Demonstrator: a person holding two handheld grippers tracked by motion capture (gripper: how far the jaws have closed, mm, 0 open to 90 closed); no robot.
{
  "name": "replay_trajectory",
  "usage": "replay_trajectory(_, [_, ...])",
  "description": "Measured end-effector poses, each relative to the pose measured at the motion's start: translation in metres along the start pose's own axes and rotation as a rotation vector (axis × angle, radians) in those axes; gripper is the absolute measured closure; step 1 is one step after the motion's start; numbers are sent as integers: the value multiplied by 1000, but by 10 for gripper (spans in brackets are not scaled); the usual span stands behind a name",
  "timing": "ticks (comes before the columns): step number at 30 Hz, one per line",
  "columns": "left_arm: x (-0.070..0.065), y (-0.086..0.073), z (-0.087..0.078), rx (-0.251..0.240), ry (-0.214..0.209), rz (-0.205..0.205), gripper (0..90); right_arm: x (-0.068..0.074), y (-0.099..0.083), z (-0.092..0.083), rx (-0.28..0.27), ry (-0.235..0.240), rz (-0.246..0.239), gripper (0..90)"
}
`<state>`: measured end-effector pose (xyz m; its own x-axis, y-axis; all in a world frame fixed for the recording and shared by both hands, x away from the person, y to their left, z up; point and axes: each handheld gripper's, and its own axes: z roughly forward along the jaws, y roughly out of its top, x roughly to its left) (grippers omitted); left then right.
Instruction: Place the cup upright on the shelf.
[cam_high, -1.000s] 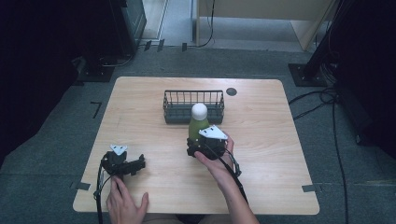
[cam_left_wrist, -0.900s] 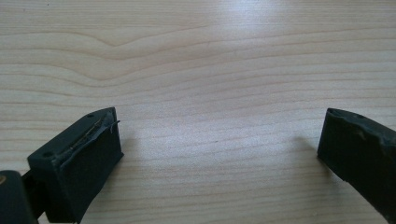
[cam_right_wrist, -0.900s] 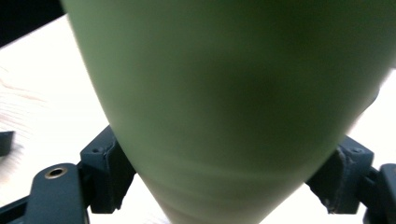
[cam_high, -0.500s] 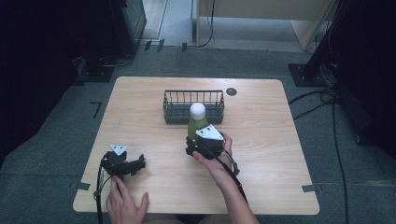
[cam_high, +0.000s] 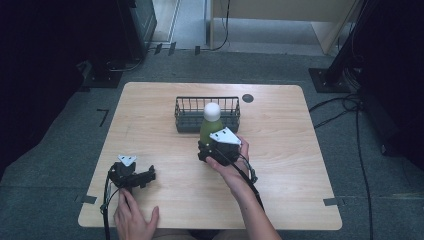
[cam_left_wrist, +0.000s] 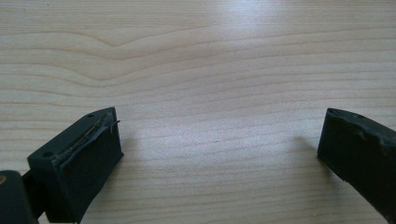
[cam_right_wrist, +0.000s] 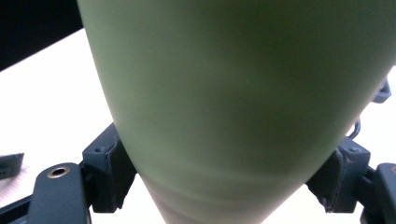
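While the right hand-held gripper (cam_high: 212, 145) sits mid-table, bare wood lies open on every side of it except ahead, where the wire basket (cam_high: 207, 114) stands just behind the bottle (cam_high: 211, 125). Table (cam_high: 280, 165) edges are well apart from both hands; the widest free stretch is the right half. Left hand-held gripper (cam_high: 134, 176) rests near the front left corner, jaws wide apart with only wood grain between them in its own view, holding nothing.

Surface: pale wood, a small dark round disc (cam_high: 247, 98) near the far edge. Room: grey carpet, cables trailing at right, dark stands around.

Bottle: green body, white rounded cap, upright, just in front of the basket. Right jaws have just been closing and now press on the bottle's green sides (cam_right_wrist: 233, 107), one pad on each flank.
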<state>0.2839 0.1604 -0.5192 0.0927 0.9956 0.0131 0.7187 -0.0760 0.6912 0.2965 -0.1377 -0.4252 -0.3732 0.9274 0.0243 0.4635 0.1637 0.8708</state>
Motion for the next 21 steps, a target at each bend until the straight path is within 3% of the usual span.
replay_trajectory(9, [0,0,0,0,0,0,0,-2,26,-3,-27,8,9,206])
replay_trajectory(21, [0,0,0,2,0,0,0,-11,56,-2,-63,-17,24,206])
